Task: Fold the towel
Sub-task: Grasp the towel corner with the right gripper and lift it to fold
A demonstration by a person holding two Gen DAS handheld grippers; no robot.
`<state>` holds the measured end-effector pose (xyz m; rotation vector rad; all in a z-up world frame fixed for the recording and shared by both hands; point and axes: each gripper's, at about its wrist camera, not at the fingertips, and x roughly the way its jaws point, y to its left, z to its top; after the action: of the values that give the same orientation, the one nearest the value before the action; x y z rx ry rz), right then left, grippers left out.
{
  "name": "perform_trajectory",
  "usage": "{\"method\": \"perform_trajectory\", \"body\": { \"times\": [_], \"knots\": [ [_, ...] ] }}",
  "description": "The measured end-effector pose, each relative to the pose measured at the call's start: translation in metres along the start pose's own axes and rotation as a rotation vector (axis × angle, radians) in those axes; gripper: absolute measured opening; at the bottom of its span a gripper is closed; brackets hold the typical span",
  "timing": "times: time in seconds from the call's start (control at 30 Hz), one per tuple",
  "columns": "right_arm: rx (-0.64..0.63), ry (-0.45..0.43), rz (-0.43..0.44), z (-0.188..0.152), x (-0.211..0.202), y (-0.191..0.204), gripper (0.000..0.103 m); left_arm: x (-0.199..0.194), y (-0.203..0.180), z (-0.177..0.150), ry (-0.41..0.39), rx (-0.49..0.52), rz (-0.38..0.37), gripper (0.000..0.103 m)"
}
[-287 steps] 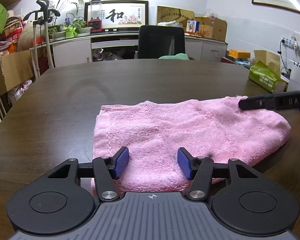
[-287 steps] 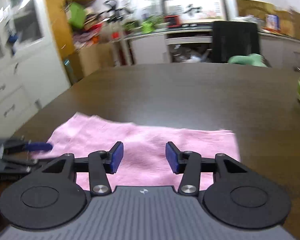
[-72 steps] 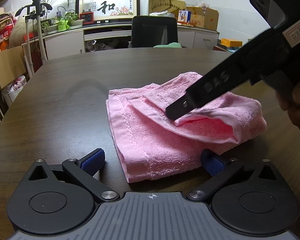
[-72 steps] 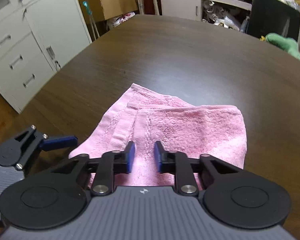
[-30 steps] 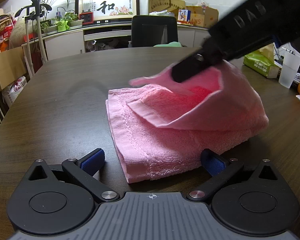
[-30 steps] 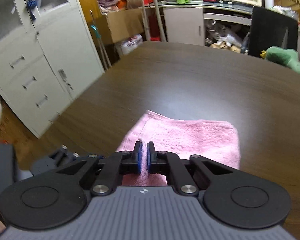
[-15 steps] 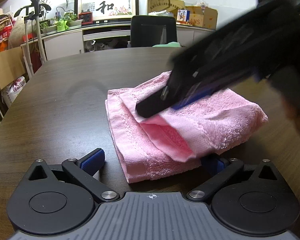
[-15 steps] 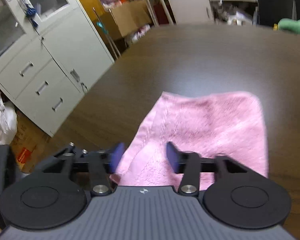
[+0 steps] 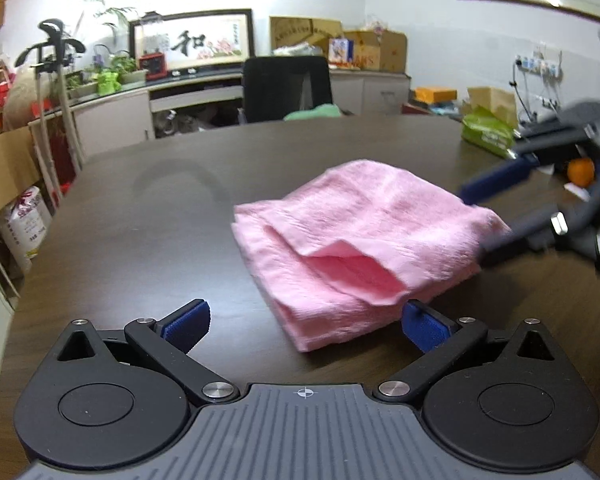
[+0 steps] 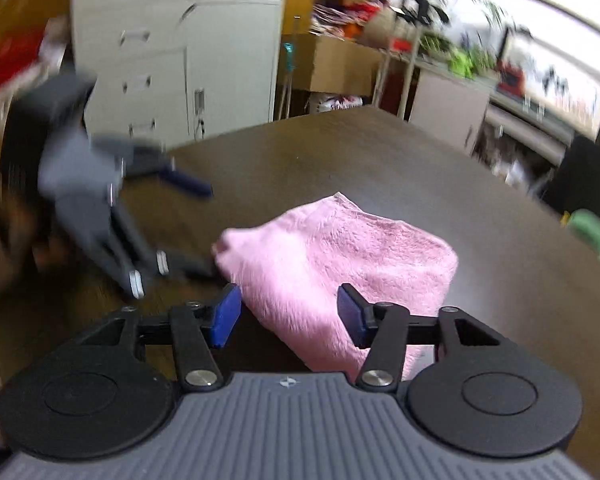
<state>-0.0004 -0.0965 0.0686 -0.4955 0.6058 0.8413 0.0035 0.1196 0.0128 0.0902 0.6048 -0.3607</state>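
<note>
Risk: the loose top flap of the towel (image 9: 364, 236) looked likely to slide open; a nudge from either withdrawing finger would cause it
Left gripper (image 9: 306, 326): fingers spread wide, empty; towel's near corner lay between the tips
Right gripper (image 10: 288, 314): jaws had just been opening, nothing pinched; towel lay between and beyond the pads on the table (image 9: 148, 224)

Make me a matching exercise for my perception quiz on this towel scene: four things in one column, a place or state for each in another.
Things:
1. pink terry towel
2. black office chair
3. round orange fruit
4. left tool

Place or state:
A. behind the dark wooden table's far edge
B. jaws wide open, gripping nothing
C. folded, lying on the table
D. at the table's right side

Pairs: 1-C, 2-A, 3-D, 4-B
</note>
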Motion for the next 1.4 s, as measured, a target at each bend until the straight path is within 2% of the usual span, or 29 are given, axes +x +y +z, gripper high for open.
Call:
{"method": "perform_trajectory", "body": {
  "times": [0.07, 0.2, 0.3, 0.37, 0.47, 0.53, 0.77, 0.87, 0.97, 1.07, 1.2, 1.3, 1.4],
  "knots": [
    [-0.102, 0.004, -0.026, 0.001, 0.010, 0.021, 0.071, -0.003, 0.009, -0.001, -0.008, -0.028, 0.017, 0.103],
    [-0.247, 0.004, -0.132, 0.006, 0.032, 0.055, 0.072, -0.003, 0.023, 0.004, -0.015, -0.078, 0.034, 0.103],
    [-0.275, 0.041, -0.195, 0.013, 0.049, 0.063, 0.054, 0.000, 0.026, 0.005, -0.006, -0.085, 0.045, 0.103],
    [-0.260, 0.071, -0.211, 0.016, 0.057, 0.062, 0.036, -0.001, 0.024, 0.005, -0.004, -0.075, 0.041, 0.103],
    [-0.221, 0.056, -0.179, 0.016, 0.059, 0.058, 0.028, -0.001, 0.017, 0.005, 0.001, -0.043, 0.034, 0.103],
    [-0.224, 0.036, -0.169, 0.015, 0.059, 0.057, 0.026, 0.000, 0.015, 0.005, 0.005, -0.034, 0.035, 0.103],
    [-0.215, 0.006, -0.137, 0.011, 0.054, 0.060, 0.012, -0.001, 0.023, 0.004, 0.009, -0.077, 0.047, 0.103],
    [-0.182, -0.004, -0.141, 0.012, 0.051, 0.056, 0.010, -0.001, 0.024, 0.003, 0.016, -0.079, 0.052, 0.103],
    [-0.038, -0.042, -0.124, 0.017, 0.040, 0.038, 0.008, 0.001, 0.025, 0.002, 0.025, -0.083, 0.057, 0.103],
    [0.110, -0.121, -0.212, 0.025, 0.025, 0.012, 0.008, 0.003, 0.026, 0.002, 0.036, -0.089, 0.063, 0.103],
    [0.283, -0.292, -0.397, 0.035, -0.003, -0.017, 0.008, 0.004, 0.027, 0.002, 0.049, -0.096, 0.075, 0.103],
    [0.257, -0.332, -0.416, 0.042, 0.002, -0.010, 0.008, 0.003, 0.030, 0.002, 0.048, -0.107, 0.083, 0.103],
    [0.141, -0.235, -0.337, 0.046, 0.048, 0.014, 0.008, 0.000, 0.037, 0.002, 0.050, -0.135, 0.097, 0.103]
  ]
}}
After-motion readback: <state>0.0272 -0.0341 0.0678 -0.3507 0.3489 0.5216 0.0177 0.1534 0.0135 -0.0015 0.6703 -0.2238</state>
